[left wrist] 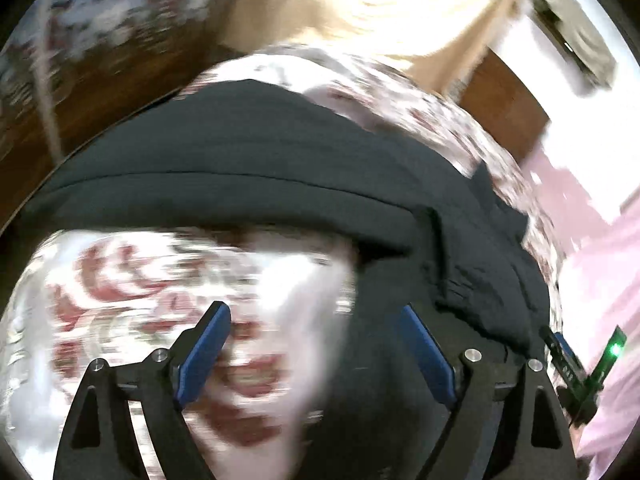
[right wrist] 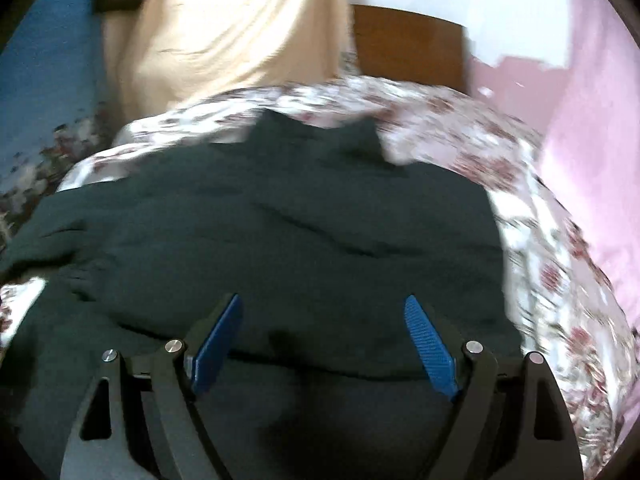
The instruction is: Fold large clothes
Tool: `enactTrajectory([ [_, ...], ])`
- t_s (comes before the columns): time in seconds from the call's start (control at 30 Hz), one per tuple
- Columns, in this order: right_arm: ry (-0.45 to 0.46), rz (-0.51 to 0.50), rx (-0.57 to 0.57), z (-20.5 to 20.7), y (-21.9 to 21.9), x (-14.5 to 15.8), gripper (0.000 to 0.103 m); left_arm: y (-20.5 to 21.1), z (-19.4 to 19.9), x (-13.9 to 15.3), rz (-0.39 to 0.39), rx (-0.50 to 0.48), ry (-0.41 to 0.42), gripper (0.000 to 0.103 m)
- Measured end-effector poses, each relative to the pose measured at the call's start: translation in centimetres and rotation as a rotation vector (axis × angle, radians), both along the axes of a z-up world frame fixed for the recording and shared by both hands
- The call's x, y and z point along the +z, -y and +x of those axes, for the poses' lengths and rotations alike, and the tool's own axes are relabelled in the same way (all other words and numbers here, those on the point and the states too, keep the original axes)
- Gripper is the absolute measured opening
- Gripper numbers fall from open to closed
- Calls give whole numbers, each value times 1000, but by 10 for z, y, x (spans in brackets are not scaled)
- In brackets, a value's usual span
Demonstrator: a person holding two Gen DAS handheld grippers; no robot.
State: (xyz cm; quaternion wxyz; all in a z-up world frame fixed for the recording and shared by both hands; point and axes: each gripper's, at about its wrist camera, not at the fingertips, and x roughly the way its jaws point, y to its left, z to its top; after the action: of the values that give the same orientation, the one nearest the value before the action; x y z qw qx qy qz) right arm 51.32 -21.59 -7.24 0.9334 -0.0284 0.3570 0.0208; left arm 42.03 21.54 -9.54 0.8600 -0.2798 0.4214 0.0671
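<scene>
A large black garment (left wrist: 256, 168) lies spread on a white bedsheet with red flowers (left wrist: 120, 280). In the left wrist view a folded edge of it runs across the middle. My left gripper (left wrist: 316, 312) is open and empty, just above the sheet and the garment's near edge. In the right wrist view the black garment (right wrist: 280, 232) fills the middle, wrinkled. My right gripper (right wrist: 324, 304) is open and empty, low over the garment. The other gripper's tip (left wrist: 560, 344) shows at the right of the left wrist view.
A beige cloth (right wrist: 224, 36) hangs behind the bed. A brown wooden headboard (right wrist: 408, 44) stands at the back. A pink wall (right wrist: 592, 120) is on the right. A blue floral cover (right wrist: 40, 100) lies at the left. Both views are motion-blurred.
</scene>
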Motion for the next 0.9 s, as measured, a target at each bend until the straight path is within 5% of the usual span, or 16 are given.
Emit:
enactTrajectory([
  [0.37,3,4,186,37,-152,-7,80,-109,-14,-43,-288,251,111,87],
  [0.53,-22,-46,196,51,-191,-24,80,-135,-10,-59,-352,374,151,87],
  [0.63,-52,-79,174,56,-202,-42,80,-136,-7,-62,-324,403,157,85],
  [0.77,-38,-90,163,52,-202,-55,83,-136,1,-64,-250,450,124,60],
  [0.9,-27,-96,161,50,-200,-57,87,-147,-4,-69,-289,500,148,29],
])
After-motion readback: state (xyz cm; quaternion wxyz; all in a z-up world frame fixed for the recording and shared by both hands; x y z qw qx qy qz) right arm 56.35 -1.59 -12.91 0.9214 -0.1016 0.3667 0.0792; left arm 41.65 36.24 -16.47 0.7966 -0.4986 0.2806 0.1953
